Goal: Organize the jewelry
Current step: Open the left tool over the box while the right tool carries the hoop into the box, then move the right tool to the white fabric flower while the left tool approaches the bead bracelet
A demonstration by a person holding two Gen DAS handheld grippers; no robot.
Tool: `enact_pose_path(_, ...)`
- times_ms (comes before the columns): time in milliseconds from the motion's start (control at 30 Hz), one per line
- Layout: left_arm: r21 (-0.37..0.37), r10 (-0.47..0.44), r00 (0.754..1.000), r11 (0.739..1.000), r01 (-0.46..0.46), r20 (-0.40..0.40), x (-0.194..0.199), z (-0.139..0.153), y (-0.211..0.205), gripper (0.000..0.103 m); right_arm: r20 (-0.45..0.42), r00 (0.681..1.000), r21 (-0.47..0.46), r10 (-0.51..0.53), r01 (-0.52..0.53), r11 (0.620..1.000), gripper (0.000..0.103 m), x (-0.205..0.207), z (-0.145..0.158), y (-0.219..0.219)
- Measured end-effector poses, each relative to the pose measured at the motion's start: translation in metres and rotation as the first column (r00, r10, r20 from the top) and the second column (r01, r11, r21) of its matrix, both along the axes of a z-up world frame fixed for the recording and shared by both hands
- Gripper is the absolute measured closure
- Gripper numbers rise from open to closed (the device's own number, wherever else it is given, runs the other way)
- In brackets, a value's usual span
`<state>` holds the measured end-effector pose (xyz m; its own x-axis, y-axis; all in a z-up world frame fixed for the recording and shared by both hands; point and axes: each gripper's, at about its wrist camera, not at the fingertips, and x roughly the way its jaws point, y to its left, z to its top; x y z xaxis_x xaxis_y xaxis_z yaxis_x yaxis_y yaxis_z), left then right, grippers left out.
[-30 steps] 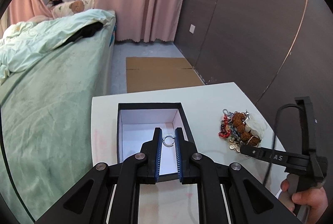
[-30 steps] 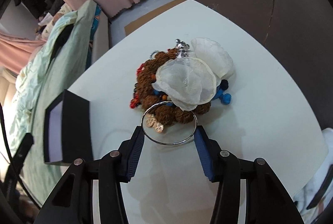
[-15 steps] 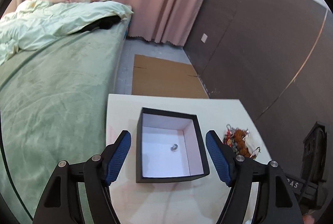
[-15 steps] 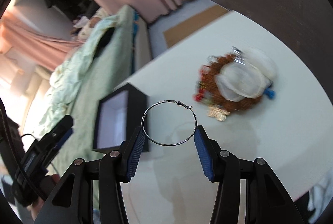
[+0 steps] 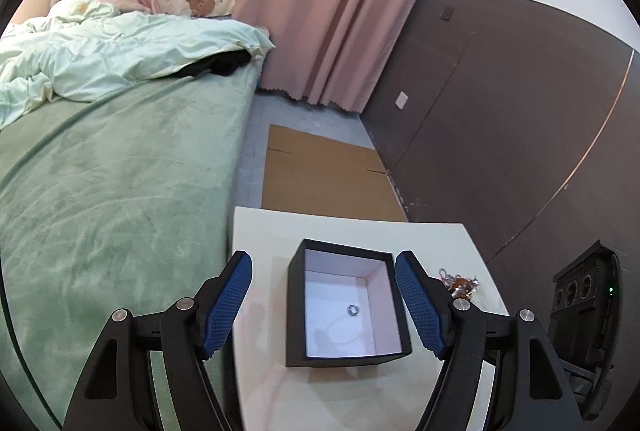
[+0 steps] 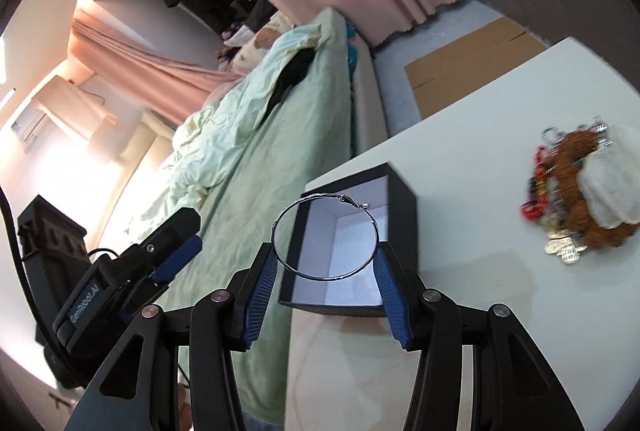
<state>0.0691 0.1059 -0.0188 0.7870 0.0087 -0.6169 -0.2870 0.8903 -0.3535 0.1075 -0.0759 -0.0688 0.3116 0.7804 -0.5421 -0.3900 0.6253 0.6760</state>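
A black box with a white inside (image 5: 296,295) stands on the white table (image 5: 264,231), and a small silver ring (image 5: 353,309) lies on its floor. My left gripper (image 5: 323,301) hangs open above and in front of the box, nothing between its blue pads. In the right wrist view my right gripper (image 6: 326,265) is shut on a large thin silver hoop (image 6: 325,235), held over the near edge of the box (image 6: 402,215). A heap of mixed jewelry (image 6: 580,195) lies on the table to the right; a bit of the heap (image 5: 460,281) shows past the left gripper's right finger.
A bed with a green cover (image 5: 100,191) runs along the table's left side. Flat cardboard (image 5: 324,171) lies on the floor beyond the table, with a dark wall panel (image 5: 500,111) to the right. The left gripper's body (image 6: 120,271) shows at the lower left of the right wrist view.
My left gripper opened, dropped the small ring into the box and drew back and up. My right gripper lifted the hoop off the jewelry heap and carried it left to the box.
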Motion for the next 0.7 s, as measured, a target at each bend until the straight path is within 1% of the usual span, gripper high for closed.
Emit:
enact_pose_path(133,-0.015,0.021,1.0,1.0,-0.021,-0.004,0.0,-0.001,0.008,0.028,-0.026,1.0,-0.002,0.014,-0.014,1.0,0.052,0.009,-0.009,0.011)
enact_pose_path(233,-0.032,0.033,0.999,0.999,-0.033,-0.01,0.0,-0.004,0.013,0.026,-0.063,0.997,0.0,0.034,-0.034,0.999,0.051,0.013,-0.013,0.013)
enact_pose_path(300,-0.035,0.037,0.999,0.999,-0.038,-0.023,0.001,-0.007,0.014,0.024,-0.071,0.997,-0.01,0.029,-0.03,0.999,0.042,0.014,-0.013,0.007)
enact_pose_path(333,-0.037,0.034,0.999,0.999,-0.035,-0.027,0.002,-0.008,0.014,0.024,-0.069,0.997,-0.017,0.02,-0.021,1.0,0.03,0.014,-0.012,0.004)
enact_pose_path(367,-0.042,0.028,0.999,0.999,-0.029,-0.03,0.002,-0.009,0.013,0.024,-0.065,0.998,-0.014,0.006,-0.007,1.0,0.022,0.013,-0.011,0.0)
enact_pose_path(500,-0.049,0.016,0.999,0.999,-0.018,-0.032,0.004,-0.01,0.008,0.024,-0.077,0.997,0.002,-0.008,0.008,1.0,0.021,0.015,-0.009,-0.009)
enact_pose_path(700,-0.027,-0.022,0.999,0.999,0.021,-0.041,0.008,-0.012,-0.01,0.023,-0.025,0.994,-0.014,-0.102,0.102,0.995,0.021,0.01,0.006,-0.04)
